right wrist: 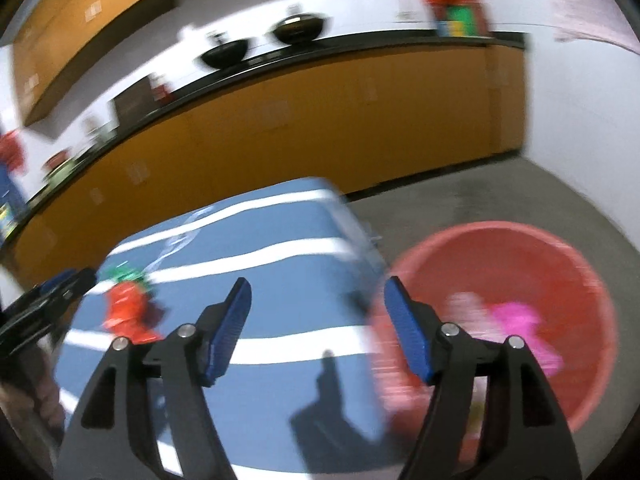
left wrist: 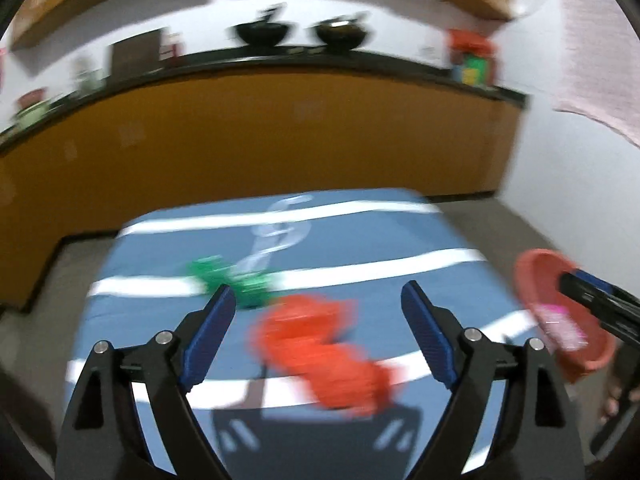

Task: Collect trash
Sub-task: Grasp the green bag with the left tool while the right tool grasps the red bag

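Observation:
An orange-red crumpled wrapper (left wrist: 324,356) lies on the blue white-striped table (left wrist: 360,248), just ahead of my open, empty left gripper (left wrist: 318,296). A green wrapper (left wrist: 232,280) lies beyond it to the left, and a clear plastic piece (left wrist: 280,232) lies farther back. My right gripper (right wrist: 318,292) is open and empty over the table's right edge (right wrist: 360,264), beside a red basin (right wrist: 560,264) on the floor holding pink trash (right wrist: 520,320). The orange wrapper (right wrist: 128,312) and green wrapper (right wrist: 124,272) show at left in the right wrist view. Both views are blurred.
Orange cabinets (left wrist: 280,132) with a black countertop run behind the table, with two dark pans (left wrist: 262,32) on top. The red basin (left wrist: 540,276) sits right of the table, with the right gripper's fingers (left wrist: 592,292) over it. Grey floor (right wrist: 480,192) surrounds the table.

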Demonstrator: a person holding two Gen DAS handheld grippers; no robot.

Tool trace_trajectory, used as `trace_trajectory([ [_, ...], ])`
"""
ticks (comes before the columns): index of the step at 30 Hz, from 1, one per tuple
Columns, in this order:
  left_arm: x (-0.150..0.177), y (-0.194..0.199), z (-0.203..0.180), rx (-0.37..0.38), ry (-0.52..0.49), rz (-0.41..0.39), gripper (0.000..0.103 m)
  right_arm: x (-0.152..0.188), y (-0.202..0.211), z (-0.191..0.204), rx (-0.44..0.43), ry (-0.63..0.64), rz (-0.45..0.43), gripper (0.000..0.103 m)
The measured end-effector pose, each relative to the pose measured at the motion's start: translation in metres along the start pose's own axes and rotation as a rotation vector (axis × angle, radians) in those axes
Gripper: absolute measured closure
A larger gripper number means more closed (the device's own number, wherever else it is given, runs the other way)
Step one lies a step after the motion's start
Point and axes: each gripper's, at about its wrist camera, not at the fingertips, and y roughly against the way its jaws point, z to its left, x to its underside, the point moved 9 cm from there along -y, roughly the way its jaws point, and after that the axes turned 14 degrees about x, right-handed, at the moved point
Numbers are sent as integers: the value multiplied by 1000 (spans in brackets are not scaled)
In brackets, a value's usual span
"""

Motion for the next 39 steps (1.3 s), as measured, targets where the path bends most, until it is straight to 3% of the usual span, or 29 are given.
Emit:
trace_trajectory([
  [6, 16, 26, 105, -190, 107, -6, 16, 24, -6, 108, -137, 116, 49, 31],
  [12, 30, 37, 161, -267, 176, 1, 11, 41, -7, 173, -196, 195, 72, 26],
  [17, 37, 39, 172, -273, 187, 9, 9, 49, -16, 198, -180, 258, 82, 26],
  [29, 37, 22, 168, -240, 154, 34, 8, 63, -47, 215, -146, 326, 119, 26],
  [31, 36, 18, 166, -229, 154, 37, 7, 66, -50, 218, -146, 340, 124, 33],
  [33, 34, 14, 162, -213, 159, 40, 7, 70, -54, 218, -147, 357, 142, 51],
  [34, 34, 11, 160, -206, 162, 43, 7, 73, -55, 218, -149, 362, 152, 55],
  [39, 30, -4, 142, -145, 192, 55, 7, 69, -53, 201, -142, 329, 141, 63],
])
